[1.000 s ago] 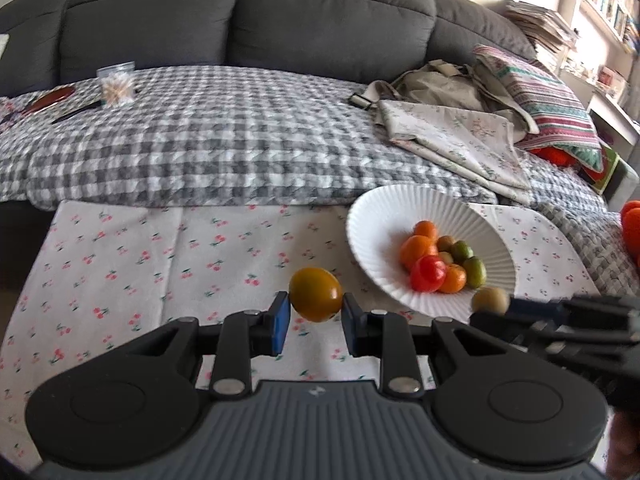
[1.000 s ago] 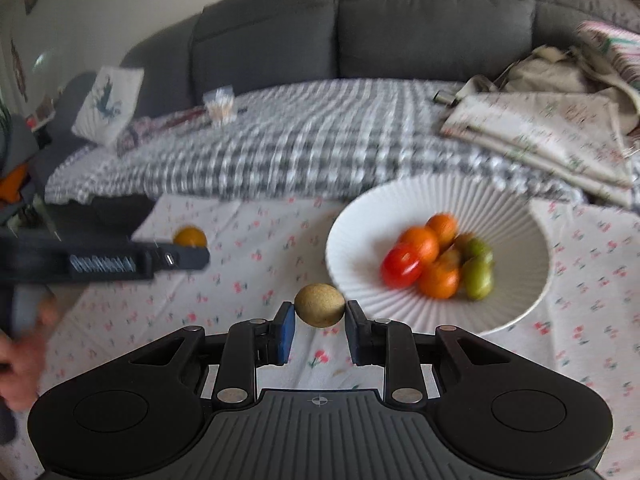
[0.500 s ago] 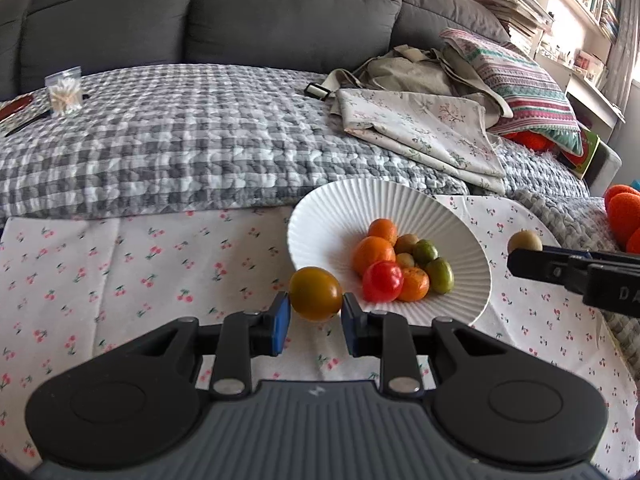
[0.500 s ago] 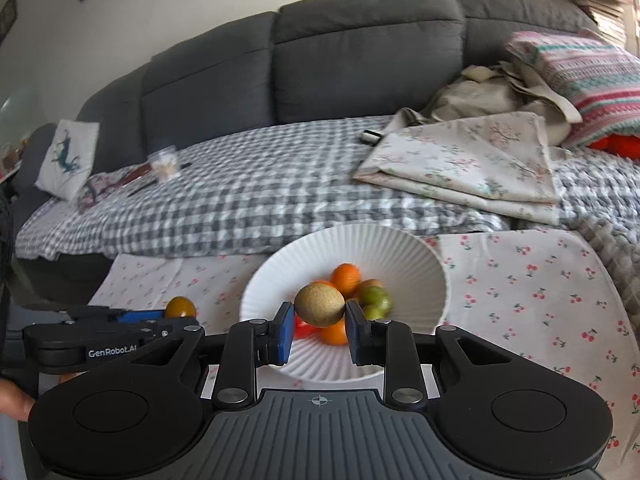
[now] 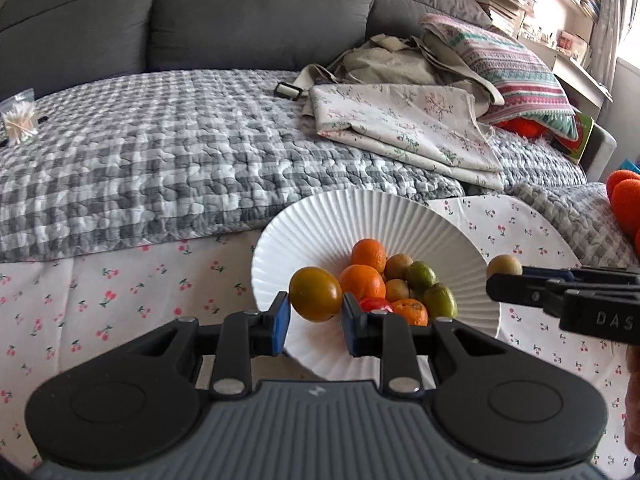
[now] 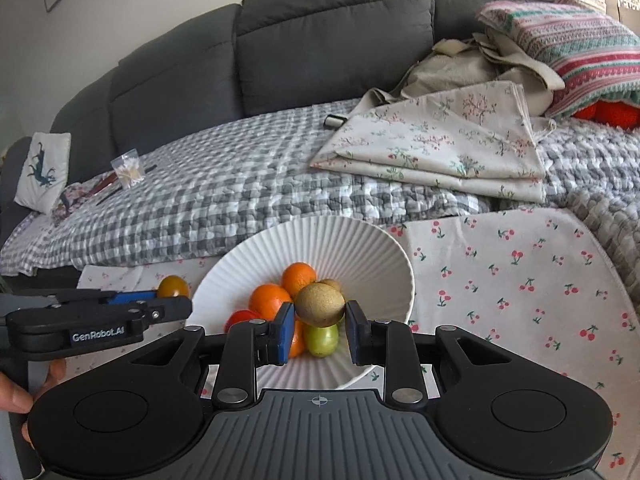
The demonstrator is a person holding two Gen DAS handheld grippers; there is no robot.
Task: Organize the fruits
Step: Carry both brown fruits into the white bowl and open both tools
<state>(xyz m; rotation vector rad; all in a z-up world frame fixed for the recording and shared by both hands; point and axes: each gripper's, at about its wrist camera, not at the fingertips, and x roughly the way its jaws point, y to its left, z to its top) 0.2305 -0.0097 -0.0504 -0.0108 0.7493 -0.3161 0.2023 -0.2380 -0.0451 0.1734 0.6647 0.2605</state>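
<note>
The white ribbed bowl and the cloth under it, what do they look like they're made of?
White ribbed bowl: probably glazed ceramic or porcelain; rigid fluted walls with a soft sheen, though moulded plastic can't be ruled out. Cherry-print cloth: thin woven fabric, likely cotton; matte, lying flat with a soft fold.

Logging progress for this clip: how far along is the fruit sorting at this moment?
Mostly done: the white ribbed plate already holds a pile of oranges, green fruits and a red tomato. In hand: the left gripper clamps a yellow-orange tomato, the right gripper a brown round fruit, both near or over the plate. Left: releasing these two. No other loose fruit shows on the cherry-print cloth.
</note>
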